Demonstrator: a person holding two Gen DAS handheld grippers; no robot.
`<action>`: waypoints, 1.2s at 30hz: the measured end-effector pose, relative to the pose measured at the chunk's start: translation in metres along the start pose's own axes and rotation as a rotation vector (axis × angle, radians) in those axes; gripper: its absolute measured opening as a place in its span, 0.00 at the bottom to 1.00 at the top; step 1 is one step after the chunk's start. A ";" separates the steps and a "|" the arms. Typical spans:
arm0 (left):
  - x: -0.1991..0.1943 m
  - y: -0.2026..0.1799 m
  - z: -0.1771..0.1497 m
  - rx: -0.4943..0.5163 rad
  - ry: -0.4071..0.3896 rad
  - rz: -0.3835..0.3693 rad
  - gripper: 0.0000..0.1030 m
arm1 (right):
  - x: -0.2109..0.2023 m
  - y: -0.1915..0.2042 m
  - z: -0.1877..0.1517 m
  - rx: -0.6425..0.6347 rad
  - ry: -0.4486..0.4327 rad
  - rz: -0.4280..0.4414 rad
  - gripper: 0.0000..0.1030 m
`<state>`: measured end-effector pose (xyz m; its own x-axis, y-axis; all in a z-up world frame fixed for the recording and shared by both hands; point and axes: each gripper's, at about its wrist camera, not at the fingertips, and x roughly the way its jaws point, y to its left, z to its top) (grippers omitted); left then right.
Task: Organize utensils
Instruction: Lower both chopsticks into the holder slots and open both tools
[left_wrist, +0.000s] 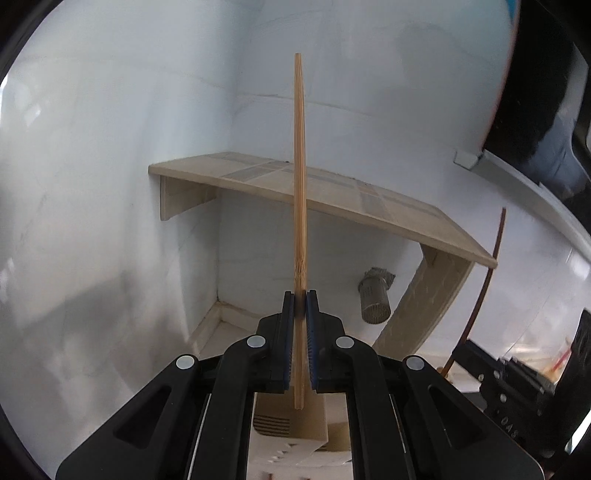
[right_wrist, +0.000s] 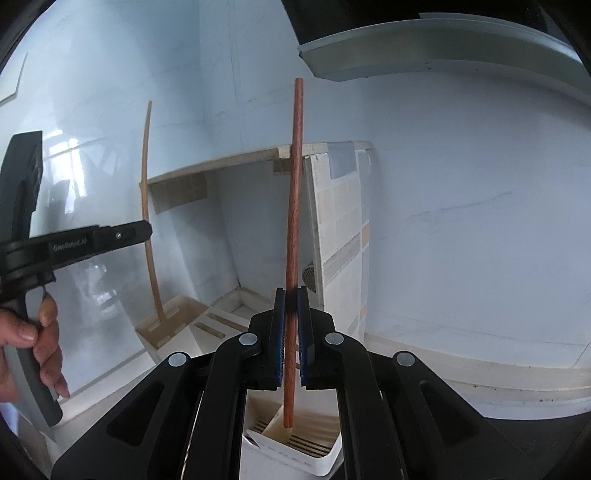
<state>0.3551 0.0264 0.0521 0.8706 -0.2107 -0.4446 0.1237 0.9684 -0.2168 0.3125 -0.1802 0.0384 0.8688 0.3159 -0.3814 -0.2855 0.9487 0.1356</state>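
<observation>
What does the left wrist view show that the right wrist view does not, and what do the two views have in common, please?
Only the left wrist view shows the left hand-held gripper shut on a pale bamboo stick head-on, and a perforated cylinder under the shelf. Only the right wrist view shows the right hand-held gripper shut on a reddish wooden stick, the person's hand, and a grey ledge overhead. Both show the tiled shelf in the white corner, each other's stick from the side, and a slotted white holder below.

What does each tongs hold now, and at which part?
Left tongs: a pale bamboo chopstick, held near its lower end. Right tongs: a reddish wooden chopstick, also near its lower end.
</observation>
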 end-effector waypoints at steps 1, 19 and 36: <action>0.002 0.001 0.000 -0.006 0.003 -0.007 0.06 | -0.001 0.000 0.000 -0.006 0.001 -0.001 0.07; 0.018 -0.009 -0.019 0.083 0.045 0.020 0.09 | -0.003 0.004 -0.008 -0.016 0.068 -0.021 0.07; -0.002 -0.011 -0.023 0.091 0.076 0.034 0.27 | -0.014 0.006 -0.013 -0.019 0.122 -0.028 0.38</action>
<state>0.3415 0.0131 0.0356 0.8368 -0.1836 -0.5158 0.1400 0.9825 -0.1225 0.2933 -0.1787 0.0325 0.8214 0.2871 -0.4929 -0.2706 0.9568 0.1063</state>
